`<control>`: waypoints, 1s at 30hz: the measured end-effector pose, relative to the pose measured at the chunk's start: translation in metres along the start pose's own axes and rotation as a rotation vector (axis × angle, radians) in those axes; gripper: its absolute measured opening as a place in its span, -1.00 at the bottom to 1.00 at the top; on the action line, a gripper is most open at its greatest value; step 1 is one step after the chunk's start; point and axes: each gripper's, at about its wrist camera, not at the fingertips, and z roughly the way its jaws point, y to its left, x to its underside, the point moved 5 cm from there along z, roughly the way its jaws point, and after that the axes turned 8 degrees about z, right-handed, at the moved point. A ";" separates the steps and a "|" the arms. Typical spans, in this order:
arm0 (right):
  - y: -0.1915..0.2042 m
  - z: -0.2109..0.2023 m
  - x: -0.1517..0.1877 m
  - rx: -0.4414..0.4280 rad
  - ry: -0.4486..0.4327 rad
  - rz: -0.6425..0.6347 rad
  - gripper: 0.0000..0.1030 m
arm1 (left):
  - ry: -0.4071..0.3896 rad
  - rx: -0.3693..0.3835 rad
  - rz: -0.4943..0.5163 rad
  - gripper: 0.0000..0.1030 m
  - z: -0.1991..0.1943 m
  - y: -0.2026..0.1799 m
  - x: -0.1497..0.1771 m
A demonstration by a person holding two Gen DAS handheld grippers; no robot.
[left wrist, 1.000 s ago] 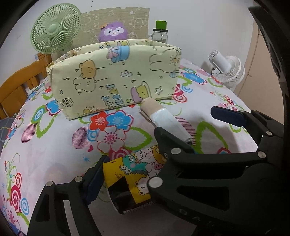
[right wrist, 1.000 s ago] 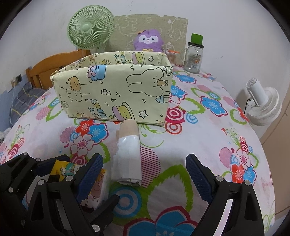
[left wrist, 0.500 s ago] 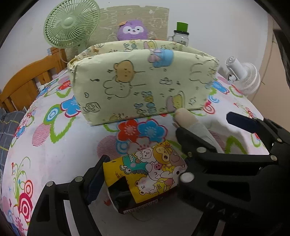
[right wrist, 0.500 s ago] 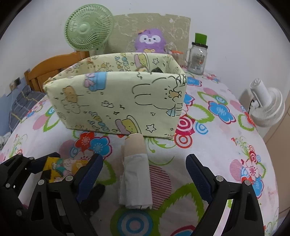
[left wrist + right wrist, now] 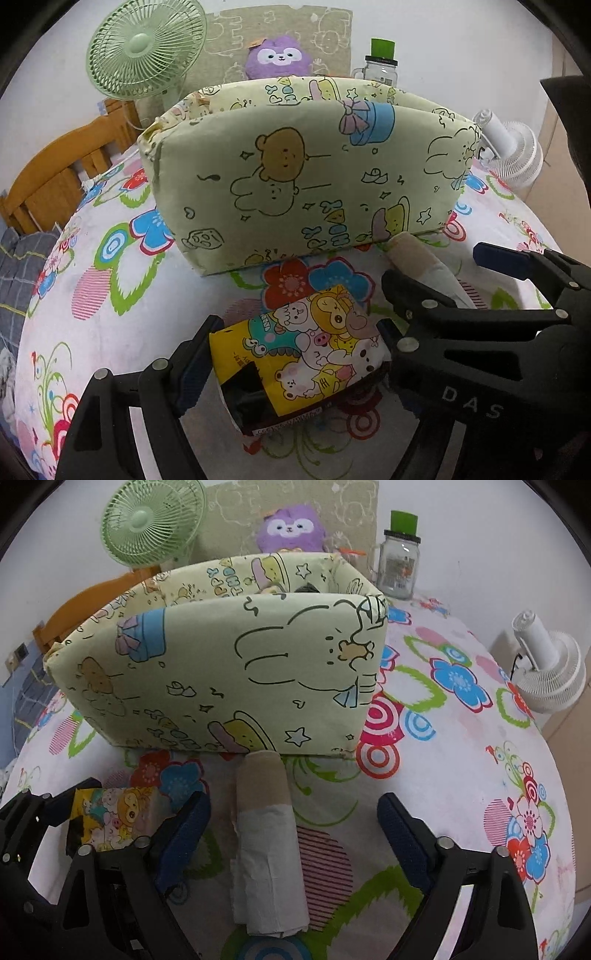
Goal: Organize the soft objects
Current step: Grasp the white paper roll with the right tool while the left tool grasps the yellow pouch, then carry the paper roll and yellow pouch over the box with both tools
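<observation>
Left hand-held gripper (image 5: 295,354) is clamped on the cartoon tissue pack (image 5: 303,350) — both pads pressed into its sides, pack looks lifted just off the flowered surface (image 5: 110,295). Right hand-held gripper (image 5: 291,823) is spread wide and empty, straddling the tissue roll (image 5: 267,842), touching nothing. Fabric bin (image 5: 229,672) sits straight ahead of both, open top facing up, near wall toward the grippers. Roll lies flat with its long axis pointing at the bin, beige end just beside the bin's base — so it runs along the right fingers' line, not across them. Right hand is the nearer one for the roll; closing should catch it across its width. My read: pack goes up and over the near wall first; wall looks taller than the current carry height.
</observation>
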 end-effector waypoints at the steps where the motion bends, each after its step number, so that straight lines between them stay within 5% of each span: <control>1: 0.000 0.001 -0.001 -0.003 0.003 0.001 0.66 | 0.002 -0.002 0.006 0.65 0.000 0.000 -0.001; 6: 0.000 0.003 -0.001 0.001 0.004 -0.002 0.49 | 0.006 -0.001 0.016 0.65 0.001 -0.001 -0.002; 17: 0.015 -0.004 0.004 -0.039 0.005 -0.027 -0.47 | 0.000 -0.017 0.021 0.64 -0.001 -0.004 -0.002; 30: 0.012 -0.021 0.011 -0.048 -0.006 -0.023 -0.62 | -0.013 -0.001 0.032 0.64 -0.010 -0.015 -0.002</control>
